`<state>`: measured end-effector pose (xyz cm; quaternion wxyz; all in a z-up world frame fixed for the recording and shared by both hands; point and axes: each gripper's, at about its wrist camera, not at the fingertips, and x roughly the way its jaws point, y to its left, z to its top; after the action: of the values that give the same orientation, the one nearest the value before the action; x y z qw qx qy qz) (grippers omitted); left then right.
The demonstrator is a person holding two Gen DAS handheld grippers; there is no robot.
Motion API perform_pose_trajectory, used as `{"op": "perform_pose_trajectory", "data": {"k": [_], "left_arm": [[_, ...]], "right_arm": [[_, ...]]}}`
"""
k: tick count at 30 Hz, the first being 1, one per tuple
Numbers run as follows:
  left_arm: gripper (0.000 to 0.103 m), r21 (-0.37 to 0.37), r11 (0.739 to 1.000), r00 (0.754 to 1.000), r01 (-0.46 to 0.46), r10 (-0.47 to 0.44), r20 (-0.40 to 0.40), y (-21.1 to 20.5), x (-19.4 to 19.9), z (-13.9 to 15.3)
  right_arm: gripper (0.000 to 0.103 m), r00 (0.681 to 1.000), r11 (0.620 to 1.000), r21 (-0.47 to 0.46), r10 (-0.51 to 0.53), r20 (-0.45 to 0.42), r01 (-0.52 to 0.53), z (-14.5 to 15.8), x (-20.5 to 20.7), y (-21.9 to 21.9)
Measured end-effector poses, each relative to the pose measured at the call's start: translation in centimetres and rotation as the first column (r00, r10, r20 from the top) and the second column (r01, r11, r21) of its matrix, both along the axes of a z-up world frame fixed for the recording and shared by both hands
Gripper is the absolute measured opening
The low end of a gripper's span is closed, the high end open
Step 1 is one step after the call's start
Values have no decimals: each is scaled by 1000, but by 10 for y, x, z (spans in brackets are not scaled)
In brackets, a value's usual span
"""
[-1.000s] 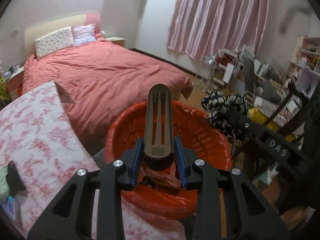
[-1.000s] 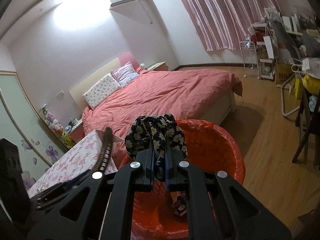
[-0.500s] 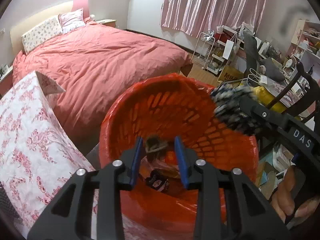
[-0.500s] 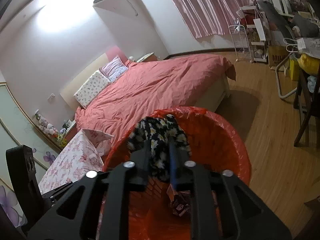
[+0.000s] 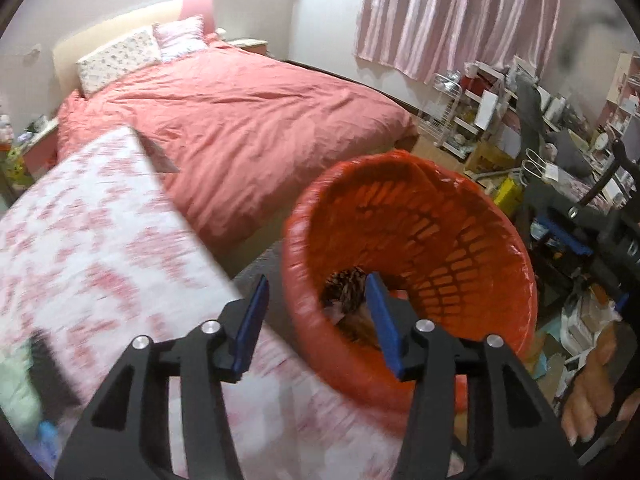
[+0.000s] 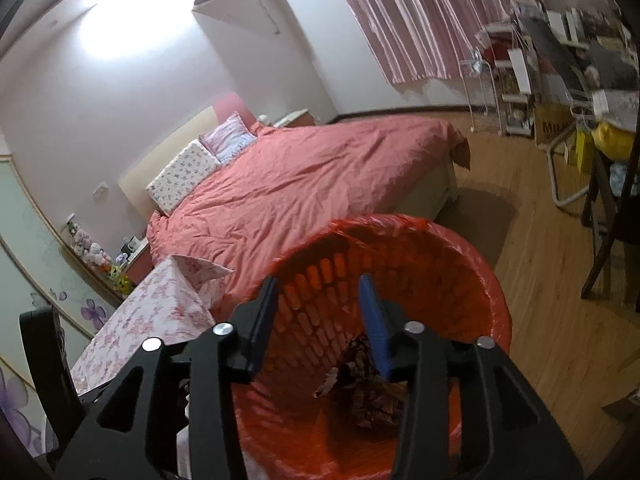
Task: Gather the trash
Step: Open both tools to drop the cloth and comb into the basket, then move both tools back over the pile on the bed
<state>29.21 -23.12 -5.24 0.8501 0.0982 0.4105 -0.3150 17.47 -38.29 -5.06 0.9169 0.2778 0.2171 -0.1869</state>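
Note:
An orange bin [image 5: 472, 232] lined with a red bag stands beside the table, and it shows too in the right wrist view as the bin [image 6: 404, 248]. Dark floral cloth and wrappers [image 5: 346, 288] lie at its bottom, seen again as a trash heap [image 6: 370, 388]. My left gripper [image 5: 316, 304] hangs over the bin's near left rim, jaws opening, nothing between them. My right gripper [image 6: 318, 304] is above the bin mouth, jaws opening and empty. In the left wrist view the right gripper [image 5: 576, 236] stands past the bin's right side.
A table with a pink floral cloth [image 5: 88, 248] lies left of the bin. A bed with a coral duvet [image 5: 248, 120] is behind it. Cluttered shelves and a desk [image 5: 540, 120] fill the right side. A dark chair [image 6: 612, 232] stands on wooden floor [image 6: 560, 320]. A hand [image 5: 596, 396] shows at the lower right.
The left gripper let go of a dark long object and the right let go of the floral cloth; both fell into the bin. Both jaws widened, and the left gripper swung left towards the table.

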Motion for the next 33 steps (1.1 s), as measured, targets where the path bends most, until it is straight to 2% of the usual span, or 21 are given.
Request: {"op": "perform_pose_trajectory", "data": {"k": [1, 4, 7, 10, 13, 18, 21, 24, 29, 31, 33], "left_arm": [[57, -3, 1000, 1000, -15, 15, 12, 10, -3, 4], [71, -13, 995, 993, -97, 97, 64, 54, -15, 19], [78, -23, 983, 979, -180, 181, 89, 101, -23, 29], [84, -24, 963, 955, -269, 270, 119, 148, -30, 34], [88, -7, 930, 916, -368, 364, 166, 195, -36, 37], [91, 3, 850, 833, -527, 516, 199, 277, -41, 41], [96, 15, 781, 765, -625, 609, 210, 324, -46, 38], [99, 39, 732, 720, -680, 657, 224, 358, -51, 36], [99, 21, 677, 661, -735, 710, 244, 403, -66, 34], [99, 16, 665, 649, -746, 722, 242, 415, -69, 32], [99, 12, 667, 652, -745, 723, 227, 423, -68, 27]], "right_arm": [[46, 1000, 1000, -21, 19, 2, -19, 8, 2, 11], [61, 998, 996, -61, 66, 7, -65, 21, 6, 36], [65, 987, 981, -108, 161, -5, -161, 29, 17, 76], [67, 970, 962, -124, 243, -29, -245, 29, 28, 104], [67, 944, 935, -127, 324, -63, -330, 22, 43, 139], [67, 882, 877, -116, 453, -129, -467, 5, 74, 195], [67, 826, 819, -130, 535, -176, -558, -3, 92, 238], [64, 772, 766, -128, 599, -210, -630, -9, 106, 276], [61, 696, 693, -131, 660, -281, -709, -22, 137, 328], [61, 680, 676, -139, 664, -310, -723, -28, 145, 339], [61, 665, 661, -146, 666, -340, -736, -33, 151, 349]]}}
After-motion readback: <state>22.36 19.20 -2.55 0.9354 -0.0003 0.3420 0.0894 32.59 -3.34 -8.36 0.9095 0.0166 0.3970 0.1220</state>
